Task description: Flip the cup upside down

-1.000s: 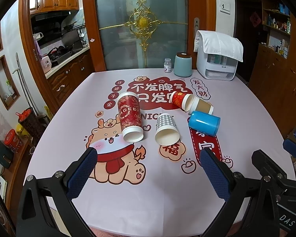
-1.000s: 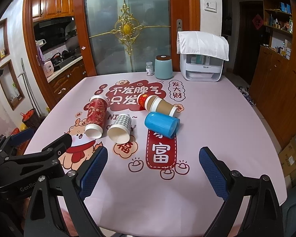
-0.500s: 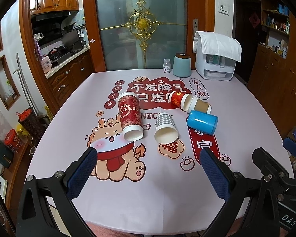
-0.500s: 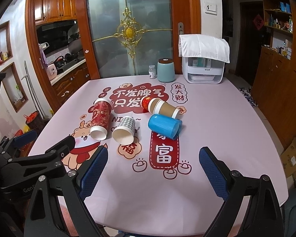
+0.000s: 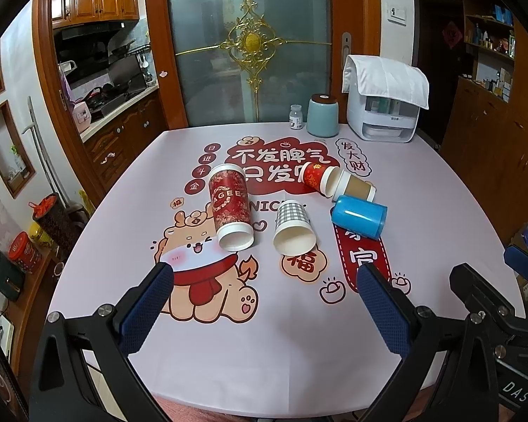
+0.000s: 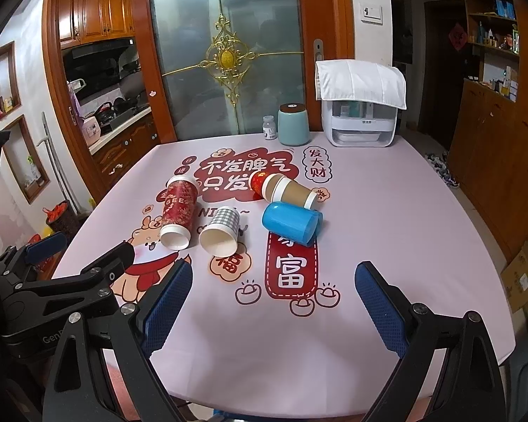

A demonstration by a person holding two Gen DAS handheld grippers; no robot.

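Several cups lie on their sides mid-table: a tall red cup [image 5: 230, 210] [image 6: 178, 214], a grey checked cup [image 5: 293, 227] [image 6: 221, 230], a blue cup [image 5: 359, 216] [image 6: 291, 222], a small red cup [image 5: 316, 178] [image 6: 259, 182] and a brown-sleeved cup [image 5: 353, 189] [image 6: 292, 192] nested at its mouth. My left gripper [image 5: 264, 281] is open and empty over the near edge, short of the cups. My right gripper [image 6: 274, 281] is open and empty, near the front edge. The left gripper's body [image 6: 52, 281] shows at the left of the right wrist view.
The table [image 5: 299, 351] has a pink printed cloth. At its far edge stand a teal canister [image 5: 322, 115], a small white bottle [image 5: 295, 116] and a white appliance under a cloth [image 5: 383, 105]. Wooden cabinets stand to the right, a kitchen doorway to the left.
Both grippers have drawn back and risen slightly; the cups look a little farther away. The cups have not moved.
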